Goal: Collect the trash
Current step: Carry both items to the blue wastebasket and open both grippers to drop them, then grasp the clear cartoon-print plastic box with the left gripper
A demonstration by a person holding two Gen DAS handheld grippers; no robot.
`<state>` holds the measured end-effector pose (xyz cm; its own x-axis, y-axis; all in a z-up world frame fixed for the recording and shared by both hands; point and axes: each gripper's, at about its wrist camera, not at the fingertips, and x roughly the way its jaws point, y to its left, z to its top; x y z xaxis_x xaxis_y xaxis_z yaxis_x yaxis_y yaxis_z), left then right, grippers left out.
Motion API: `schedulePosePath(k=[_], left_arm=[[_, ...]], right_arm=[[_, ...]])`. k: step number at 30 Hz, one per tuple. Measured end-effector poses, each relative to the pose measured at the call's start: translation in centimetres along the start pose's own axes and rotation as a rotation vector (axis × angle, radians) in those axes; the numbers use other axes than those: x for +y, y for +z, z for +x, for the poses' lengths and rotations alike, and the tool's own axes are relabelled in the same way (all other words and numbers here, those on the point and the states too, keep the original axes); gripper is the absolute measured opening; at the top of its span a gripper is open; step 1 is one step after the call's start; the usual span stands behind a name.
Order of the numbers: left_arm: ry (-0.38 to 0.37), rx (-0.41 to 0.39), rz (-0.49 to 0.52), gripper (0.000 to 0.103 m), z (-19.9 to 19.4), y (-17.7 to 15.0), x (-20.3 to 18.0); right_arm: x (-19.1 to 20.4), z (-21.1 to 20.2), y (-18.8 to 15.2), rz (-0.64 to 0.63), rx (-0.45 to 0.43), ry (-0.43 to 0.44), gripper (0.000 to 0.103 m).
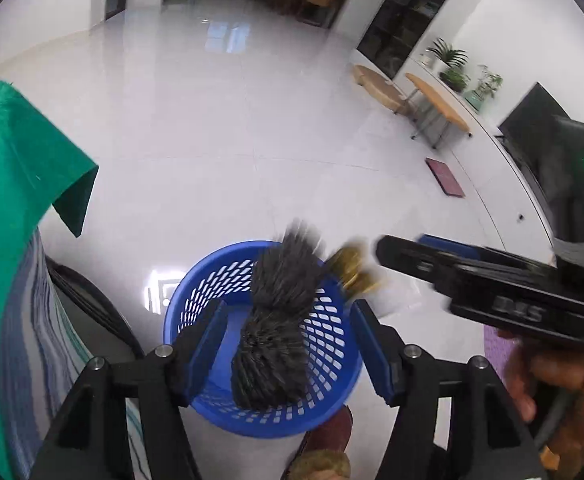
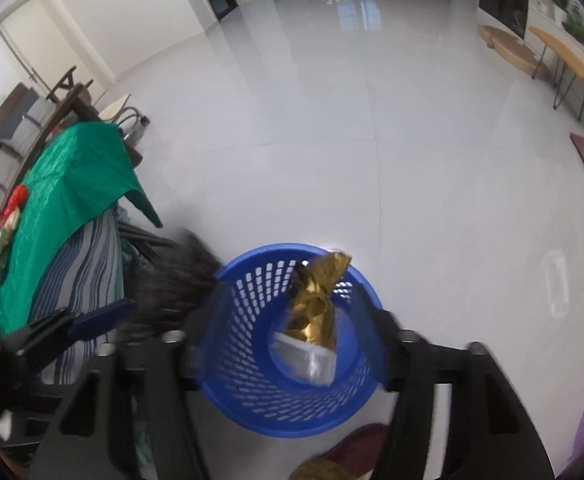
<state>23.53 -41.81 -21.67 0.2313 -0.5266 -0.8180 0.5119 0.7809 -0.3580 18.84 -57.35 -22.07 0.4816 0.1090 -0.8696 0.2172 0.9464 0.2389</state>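
Note:
A blue perforated basket (image 1: 328, 332) stands on the white floor; it also shows in the right wrist view (image 2: 247, 344). My left gripper (image 1: 287, 344) is open above it, and a dark fuzzy piece of trash (image 1: 277, 320) hangs loose between its fingers over the basket. My right gripper (image 2: 292, 332) is open above the basket, with a gold crumpled wrapper (image 2: 318, 300) and a clear plastic piece (image 2: 312, 360) loose between its fingers. The right gripper also shows in the left wrist view (image 1: 396, 248), with the blurred gold wrapper (image 1: 352, 268) beside it.
A table with a green cloth (image 2: 71, 184) over a striped cover stands to the left, with more wrappers (image 2: 3, 232) on it. A foot in a maroon slipper (image 2: 352, 448) is beside the basket. Wooden benches (image 1: 436, 104) and a maroon mat (image 1: 448, 178) lie far right.

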Motion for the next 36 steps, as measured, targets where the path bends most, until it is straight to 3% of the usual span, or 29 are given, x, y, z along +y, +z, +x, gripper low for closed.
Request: schedulePosePath(k=[3, 5, 8, 11, 15, 19, 24, 27, 32, 36], left_arm=[[0.002, -0.007, -0.004, 0.065, -0.7, -0.3, 0.3], [0.014, -0.026, 0.013, 0.065, -2.0, -0.6, 0.1], [0.02, -0.082, 0.045, 0.065, -5.7, -1.6, -0.7], [0.031, -0.133, 0.058, 0.065, -9.4, -3.1, -0.9], [0.076, -0.193, 0.047, 0.066, -15.2, -7.2, 1.0], [0.187, -0.224, -0.003, 0.066, -19.7, -12.2, 4.7], [0.34, -0.214, -0.08, 0.066, -22.3, -17.2, 9.4], [0.424, -0.213, -0.166, 0.066, -24.6, -19.3, 13.2], [0.463, -0.256, -0.307, 0.066, -27.9, -19.8, 17.6], [0.462, -0.287, -0.38, 0.076, -29.5, -17.7, 20.5]], right_arm=[[0.0, -0.8, 0.3, 0.002, -0.022, -0.01, 0.069], [0.1, -1.6, 0.6, -0.008, -0.051, -0.03, 0.076], [1.2, -3.3, 1.2, -0.031, -0.122, -0.081, 0.091], [3.0, -5.4, 1.5, -0.078, -0.21, -0.119, 0.092], [7.3, -7.8, 1.2, -0.163, -0.305, -0.102, 0.094], [13.8, -9.2, -0.4, -0.254, -0.364, -0.023, 0.098], [23.1, -8.0, -3.6, -0.363, -0.34, 0.139, 0.099], [28.6, -5.8, -6.4, -0.45, -0.282, 0.206, 0.099], [33.3, -1.3, -11.4, -0.61, -0.17, 0.189, 0.099], [34.6, -0.2, -12.8, -0.692, -0.182, 0.151, 0.099]])
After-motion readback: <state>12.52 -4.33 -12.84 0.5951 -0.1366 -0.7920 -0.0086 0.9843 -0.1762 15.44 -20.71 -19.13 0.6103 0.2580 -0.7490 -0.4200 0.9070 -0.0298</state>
